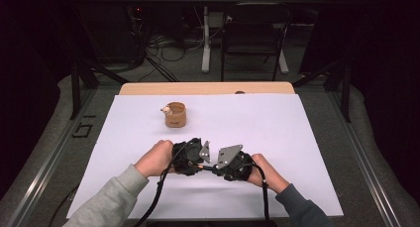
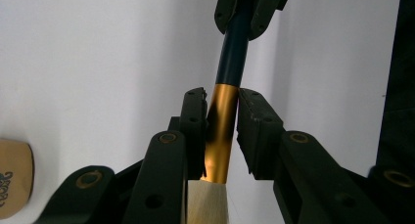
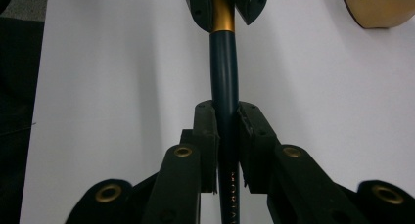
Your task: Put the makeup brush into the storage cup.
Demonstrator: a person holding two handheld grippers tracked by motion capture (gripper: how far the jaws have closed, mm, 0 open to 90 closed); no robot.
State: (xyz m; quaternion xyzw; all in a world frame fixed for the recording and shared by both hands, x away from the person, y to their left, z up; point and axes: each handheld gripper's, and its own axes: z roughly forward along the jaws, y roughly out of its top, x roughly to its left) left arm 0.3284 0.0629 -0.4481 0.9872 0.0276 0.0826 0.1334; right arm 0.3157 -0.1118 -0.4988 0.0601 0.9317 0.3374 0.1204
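A paintbrush with a dark blue handle (image 3: 224,67), a gold ferrule (image 2: 221,126) and pale bristles (image 2: 208,202) is held level between both grippers above the white sheet. My left gripper (image 2: 221,99) is shut on the gold ferrule, with the bristles behind its jaws. My right gripper (image 3: 226,111) is shut on the blue handle. In the high view the two grippers, left (image 1: 190,157) and right (image 1: 233,162), face each other tip to tip near the table's front middle. A tan cup (image 1: 175,114) stands upright farther back on the left.
A white sheet (image 1: 277,133) covers the wooden table (image 1: 208,88). Something small and pale sticks out of the cup. Beyond the table stand a black chair (image 1: 255,33) and a tangle of cables (image 1: 163,43) on the floor. The cup edge (image 3: 379,9) shows beside the brush.
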